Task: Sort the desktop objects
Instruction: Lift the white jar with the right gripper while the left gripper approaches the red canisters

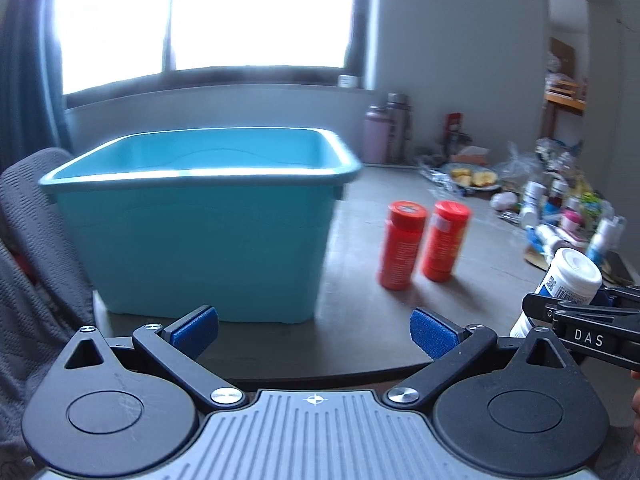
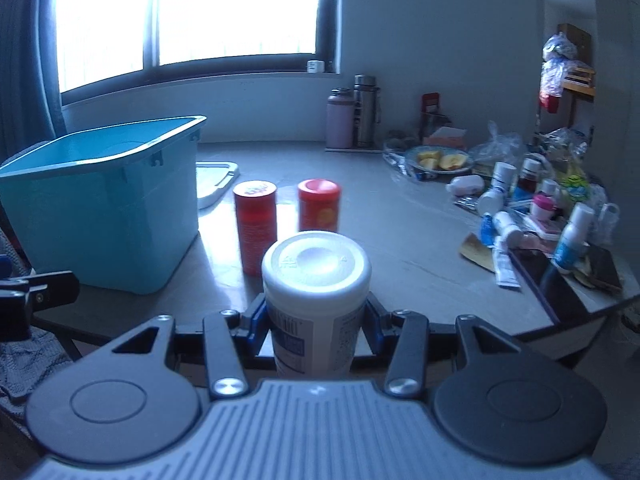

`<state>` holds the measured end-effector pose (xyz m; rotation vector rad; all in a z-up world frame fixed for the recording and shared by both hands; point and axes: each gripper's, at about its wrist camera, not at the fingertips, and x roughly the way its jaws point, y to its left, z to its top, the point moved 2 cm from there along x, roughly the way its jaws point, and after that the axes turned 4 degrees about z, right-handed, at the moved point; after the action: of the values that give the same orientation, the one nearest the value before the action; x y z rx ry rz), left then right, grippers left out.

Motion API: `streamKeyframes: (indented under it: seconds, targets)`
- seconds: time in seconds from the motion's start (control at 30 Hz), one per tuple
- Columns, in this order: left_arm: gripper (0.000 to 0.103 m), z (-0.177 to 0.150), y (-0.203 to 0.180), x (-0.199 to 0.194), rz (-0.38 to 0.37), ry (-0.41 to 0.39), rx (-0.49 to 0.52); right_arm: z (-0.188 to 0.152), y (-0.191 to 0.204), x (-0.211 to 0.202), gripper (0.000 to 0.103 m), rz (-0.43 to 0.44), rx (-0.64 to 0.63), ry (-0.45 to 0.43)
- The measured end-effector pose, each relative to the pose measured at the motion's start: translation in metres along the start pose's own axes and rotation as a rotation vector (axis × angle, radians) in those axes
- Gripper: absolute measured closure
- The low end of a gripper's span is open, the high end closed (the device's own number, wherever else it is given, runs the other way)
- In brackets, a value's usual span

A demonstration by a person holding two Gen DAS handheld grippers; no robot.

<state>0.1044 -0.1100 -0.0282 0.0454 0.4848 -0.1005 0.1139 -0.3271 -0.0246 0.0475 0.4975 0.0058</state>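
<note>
Your right gripper (image 2: 318,320) is clamped on a white plastic screw-cap bottle with a blue label (image 2: 316,300), held just over the near edge of the grey tabletop (image 2: 400,240). Long axis upright, cap up, label facing you. Your left gripper (image 1: 314,332) is spread wide, holding nothing, facing the near wall of the open turquoise plastic bin (image 1: 200,232) at the tabletop's left edge. Risk: the pads grip low on the body, so a fast swing could tip the bottle. Two upright orange-red plastic bottles (image 2: 256,228) stand between it and the bin; a low carry could knock them.
</note>
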Motion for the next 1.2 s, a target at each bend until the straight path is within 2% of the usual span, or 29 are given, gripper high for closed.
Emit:
streamKeyframes:
  seconds: [0.33,0.5,0.87,1.2]
  targets:
    - [0.0,-0.009,-0.04,-0.003,-0.077,-0.011,0.057,-0.018,-0.028,-0.035,0.055,-0.084,0.04,0.004]
    - [0.0,-0.006,-0.055,0.01,-0.081,-0.008,0.068,-0.022,-0.038,-0.043,0.055,-0.109,0.051,0.002]
    - [0.0,0.005,-0.084,0.048,-0.075,0.005,0.071,-0.014,-0.058,-0.037,0.055,-0.137,0.06,0.001]
    - [0.0,0.019,-0.103,0.097,-0.041,0.028,0.054,-0.006,-0.082,-0.009,0.055,-0.143,0.076,0.014]
